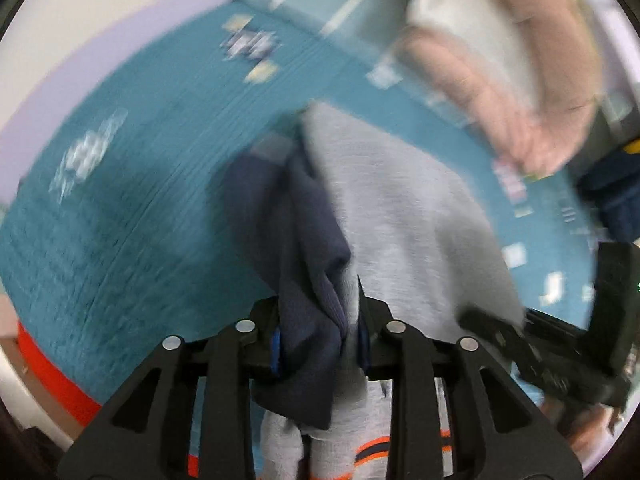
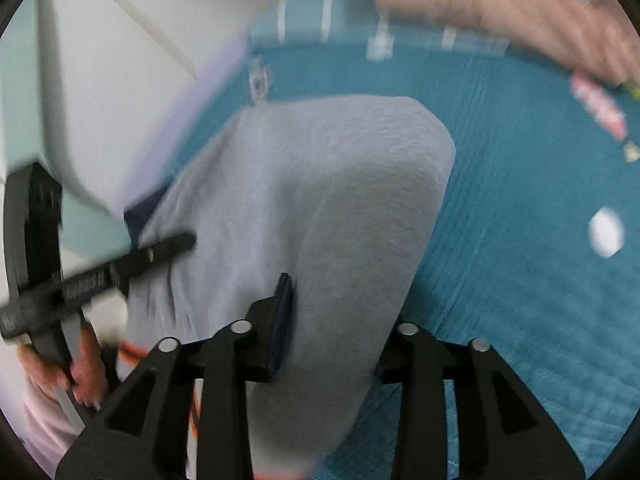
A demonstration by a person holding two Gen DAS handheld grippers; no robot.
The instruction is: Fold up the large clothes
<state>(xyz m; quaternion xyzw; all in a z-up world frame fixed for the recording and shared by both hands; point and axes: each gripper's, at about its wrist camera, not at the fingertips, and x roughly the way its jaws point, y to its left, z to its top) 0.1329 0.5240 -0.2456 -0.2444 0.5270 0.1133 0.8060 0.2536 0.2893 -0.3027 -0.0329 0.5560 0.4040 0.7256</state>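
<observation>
A grey fleece garment (image 2: pixel 304 208) with a soft, napped surface is draped over a teal quilted bedspread (image 2: pixel 520 208), whose surface is ribbed with fine parallel stitching. A navy knit section (image 1: pixel 308 240) of the garment, with a ribbed edge, is bunched into vertical folds. Orange and navy striped trim (image 1: pixel 372 454) is seen at the lower hem.

The left gripper (image 1: pixel 320 332) is pinched on the bunched navy and grey fabric; the cloth is squeezed between its black pads. The right gripper (image 2: pixel 332 328) is set around a thick rounded fold of grey fleece, which fills the gap between its jaws; the left pad is pressed against the cloth, while the right pad is hidden behind the fold, so a firm grip cannot be confirmed.

A bare forearm (image 1: pixel 500 64) is visible above the bedspread. White walls (image 2: pixel 120 40) border the bedspread. Both views are blurred.
</observation>
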